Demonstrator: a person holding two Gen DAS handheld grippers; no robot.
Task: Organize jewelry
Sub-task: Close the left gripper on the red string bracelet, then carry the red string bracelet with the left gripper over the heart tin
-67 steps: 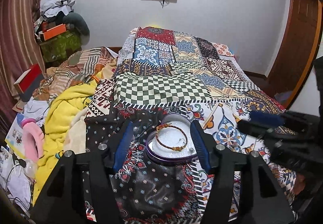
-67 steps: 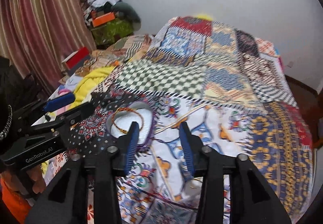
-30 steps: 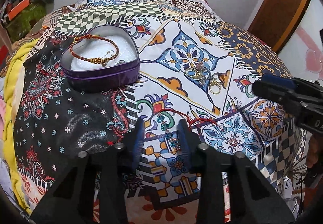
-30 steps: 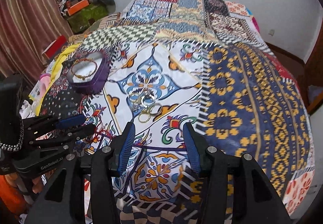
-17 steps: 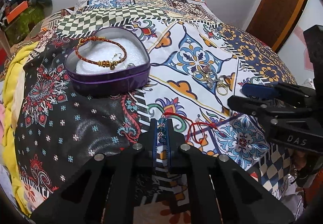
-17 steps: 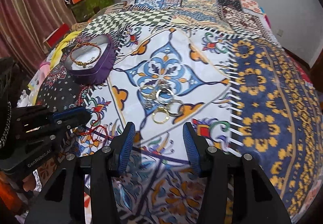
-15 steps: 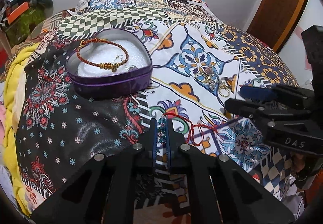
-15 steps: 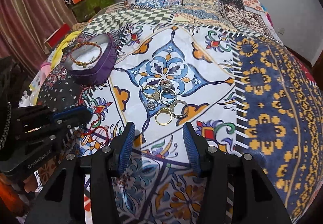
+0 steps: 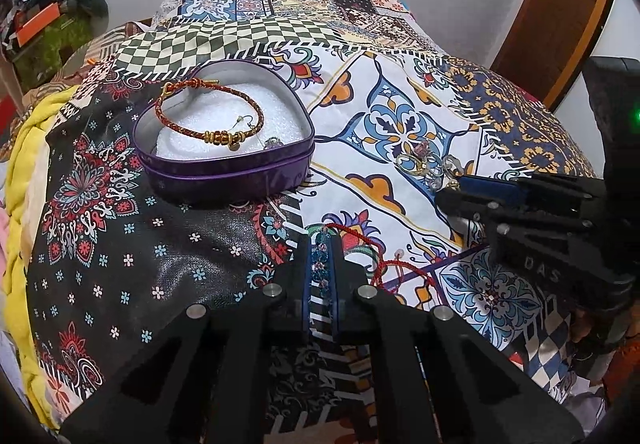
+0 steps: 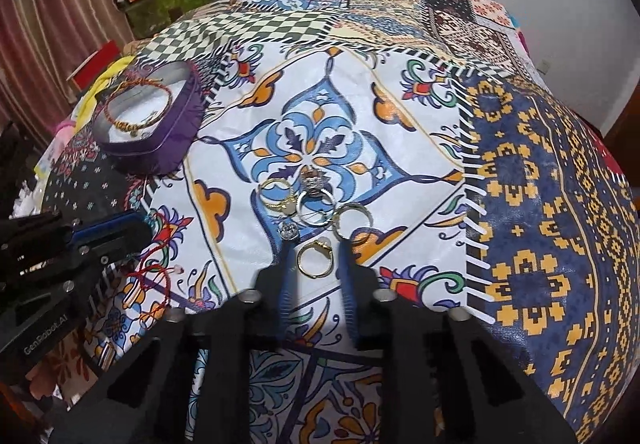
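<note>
Left wrist view showed our left gripper (image 9: 321, 264) pinching a blue-beaded bracelet on a red cord (image 9: 320, 262) near the bed's near edge, the patchwork bedspread (image 9: 100, 244) beneath. Our right gripper (image 10: 315, 258) stood spread around a gold ring (image 10: 315, 260) among a cluster of gold and silver rings (image 10: 308, 199) mid-bed. Toward the left edge sat a purple heart-shaped tin (image 9: 224, 167) holding a red-and-gold braided bracelet (image 9: 208, 111).

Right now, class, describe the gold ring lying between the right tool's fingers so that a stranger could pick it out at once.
Start at the large blue flower medallion on the white quilt panel; just below it lies a cluster of rings. The gold ring is the one nearest the camera, lying flat between the open right tool's blue fingers. Unlike its silver neighbours, it is yellow gold with a small pale stone on top.
</note>
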